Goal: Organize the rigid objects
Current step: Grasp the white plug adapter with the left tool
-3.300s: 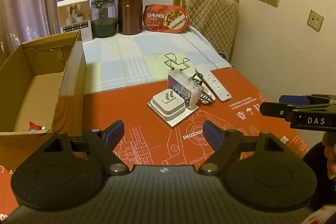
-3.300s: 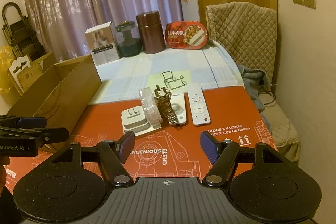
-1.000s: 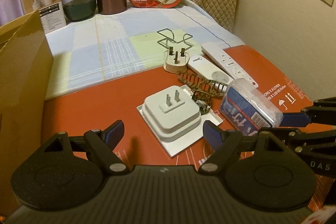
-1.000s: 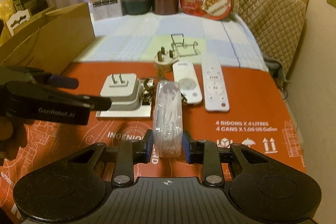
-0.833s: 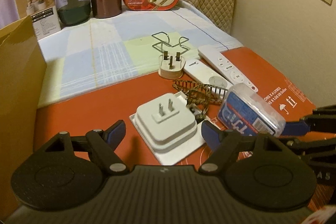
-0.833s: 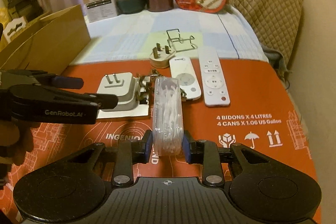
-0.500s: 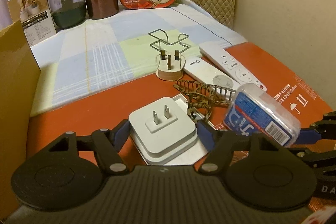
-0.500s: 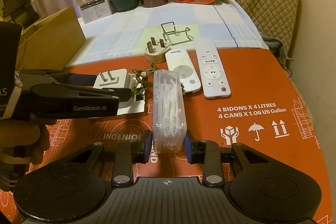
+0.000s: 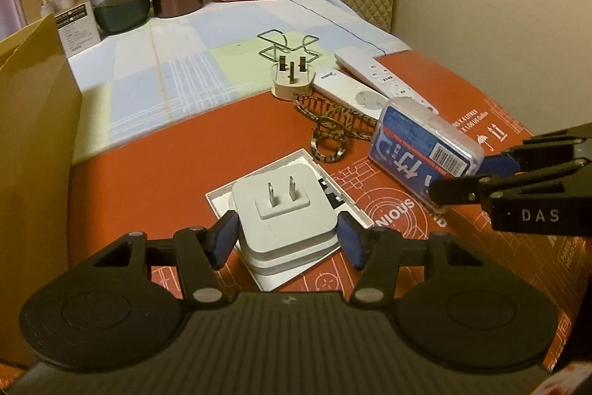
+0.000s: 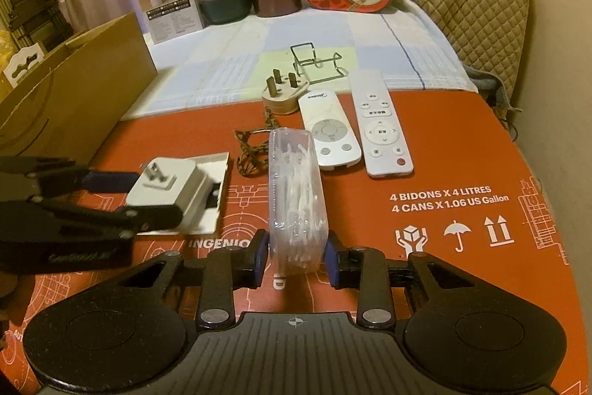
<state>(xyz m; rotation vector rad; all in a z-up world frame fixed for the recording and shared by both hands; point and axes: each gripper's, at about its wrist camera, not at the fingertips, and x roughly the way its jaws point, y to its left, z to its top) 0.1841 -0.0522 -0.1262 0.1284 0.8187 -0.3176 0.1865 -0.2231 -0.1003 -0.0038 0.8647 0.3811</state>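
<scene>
Red mat (image 10: 462,150): "4 BIDONS X 4 LITRES" | right gripper (image 9: 458,178): "DAS"

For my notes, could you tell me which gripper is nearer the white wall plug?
Left. The left gripper straddles the white wall plug; the right gripper, holding the plastic box, is beside it.

The left gripper (image 9: 286,241) jaws have just closed around the white adapter (image 9: 285,206).

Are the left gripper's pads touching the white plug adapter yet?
Touching. In the left wrist view the left gripper, whose jaws have just been closing, has both blue pads pressed against the sides of the white plug adapter, no gap showing.
</scene>
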